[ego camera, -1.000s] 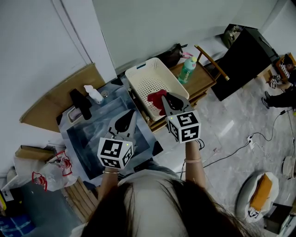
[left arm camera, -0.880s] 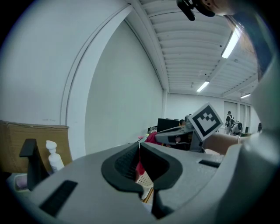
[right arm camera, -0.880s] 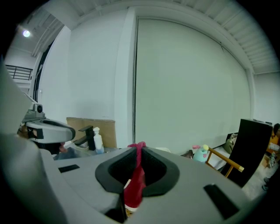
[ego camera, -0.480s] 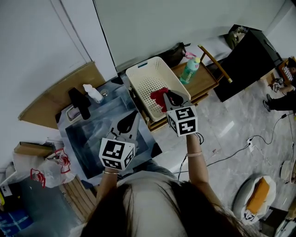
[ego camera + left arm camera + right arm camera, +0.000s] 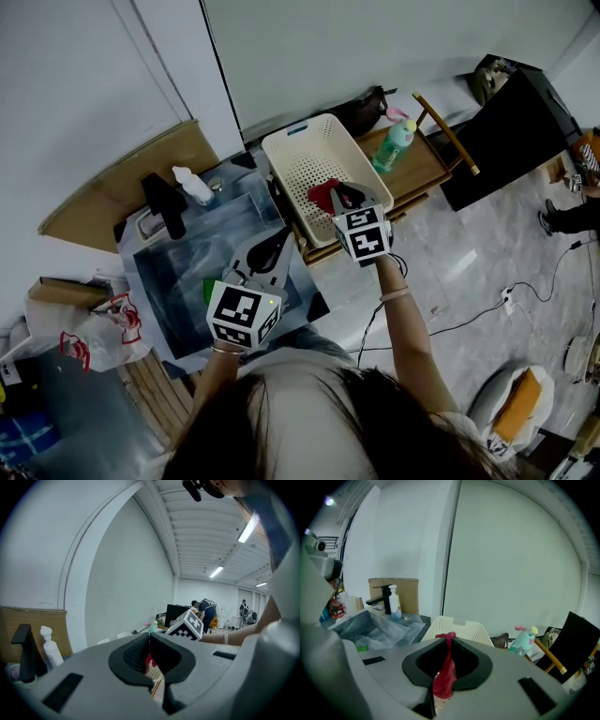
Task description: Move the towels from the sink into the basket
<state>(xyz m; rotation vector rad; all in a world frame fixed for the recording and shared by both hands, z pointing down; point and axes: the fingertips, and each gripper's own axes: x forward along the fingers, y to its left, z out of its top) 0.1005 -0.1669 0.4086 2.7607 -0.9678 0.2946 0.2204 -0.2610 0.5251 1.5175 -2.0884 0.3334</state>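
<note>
Two hand-held grippers [image 5: 281, 236] [image 5: 340, 195], one red towel [image 5: 321, 192], one basket [image 5: 309, 161], one sink [image 5: 178, 272]

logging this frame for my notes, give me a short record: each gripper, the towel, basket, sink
right gripper: fingers shut on the red towel, over the basket
left gripper: fingers together, nothing between them, at the sink
basket: white, perforated, on a wooden stand beside the sink
sink: small green item lying in it, kind unclear

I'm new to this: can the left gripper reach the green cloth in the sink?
Probably yes. The left gripper hangs over the sink, empty, jaws together, and nothing covers the green cloth; it would have to open first.
</note>
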